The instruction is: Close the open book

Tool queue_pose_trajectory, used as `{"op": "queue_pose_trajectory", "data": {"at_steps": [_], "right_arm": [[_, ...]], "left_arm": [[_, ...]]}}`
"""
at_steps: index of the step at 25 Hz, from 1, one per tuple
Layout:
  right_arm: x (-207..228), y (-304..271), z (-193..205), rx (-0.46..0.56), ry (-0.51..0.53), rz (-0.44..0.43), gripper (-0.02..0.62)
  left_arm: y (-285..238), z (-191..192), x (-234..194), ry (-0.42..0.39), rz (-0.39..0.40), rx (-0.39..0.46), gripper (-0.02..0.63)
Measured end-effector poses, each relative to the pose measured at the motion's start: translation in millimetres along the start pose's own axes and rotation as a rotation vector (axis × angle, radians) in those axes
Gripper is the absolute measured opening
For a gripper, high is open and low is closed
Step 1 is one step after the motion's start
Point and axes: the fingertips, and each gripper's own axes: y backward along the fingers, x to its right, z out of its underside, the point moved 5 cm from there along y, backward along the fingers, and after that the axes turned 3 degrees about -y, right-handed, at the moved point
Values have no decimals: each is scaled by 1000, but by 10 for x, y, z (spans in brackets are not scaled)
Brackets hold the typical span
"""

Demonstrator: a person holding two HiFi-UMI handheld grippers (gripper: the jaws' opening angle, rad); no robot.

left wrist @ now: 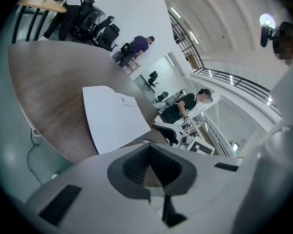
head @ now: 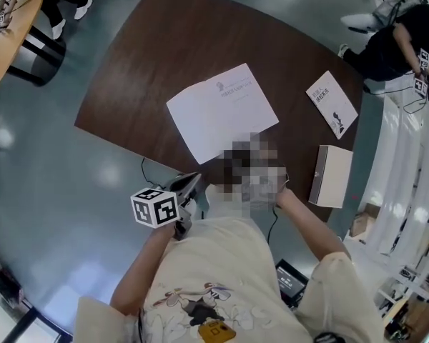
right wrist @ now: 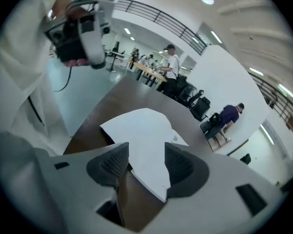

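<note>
A white book (head: pixel 222 111) lies flat in the middle of the dark brown table (head: pixel 143 63), printed cover up, and it looks closed. My left gripper (head: pixel 191 184) hovers at the table's near edge, short of the book's near corner, with its marker cube (head: pixel 156 207) behind it. In the left gripper view its jaws (left wrist: pixel 148 150) are shut on nothing, and the book (left wrist: pixel 115 118) lies ahead of them. In the right gripper view the right gripper (right wrist: pixel 146 156) is open above the book's (right wrist: pixel 146 128) near edge, nothing between the pads. In the head view a mosaic patch hides that gripper.
A small booklet (head: pixel 332 103) lies at the table's right. A thick white book or box (head: pixel 332 176) sits at the near right edge. A cable (head: pixel 144 168) hangs off the near edge. People and office chairs (left wrist: pixel 105 33) stand beyond the table.
</note>
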Motion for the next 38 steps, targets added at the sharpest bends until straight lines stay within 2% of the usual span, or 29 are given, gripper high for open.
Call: {"op": "queue_pose_trajectory", "data": {"at_steps": [3, 7, 13, 15, 16, 18, 20, 22, 29, 38], "right_arm": [[-260, -135, 11, -20, 144, -33, 242], [-475, -331, 55, -49, 253, -47, 249], [-667, -595, 89, -81, 461, 17, 247], [-662, -643, 84, -93, 487, 50, 214], [-656, -648, 71, -91, 491, 63, 164], [-667, -637, 43, -84, 495, 71, 136], [-681, -604, 29, -72, 511, 84, 75], [-672, -560, 33, -67, 518, 103, 58], [-542, -434, 30, -68, 454, 147, 34], [-207, -240, 93, -68, 202, 200, 29]], "left_arm": [[109, 35, -58, 21, -8, 15, 6], [216, 104, -90, 44, -19, 26, 6], [287, 207, -111, 60, -15, 22, 6], [299, 202, -106, 53, -13, 22, 6], [306, 199, -102, 50, -11, 23, 6], [328, 195, -106, 50, -6, 25, 6], [347, 185, -117, 52, -2, 24, 6], [350, 170, -116, 50, 2, 20, 6], [268, 121, -65, 23, 28, 8, 6], [135, 36, 48, -18, 45, -17, 6]]}}
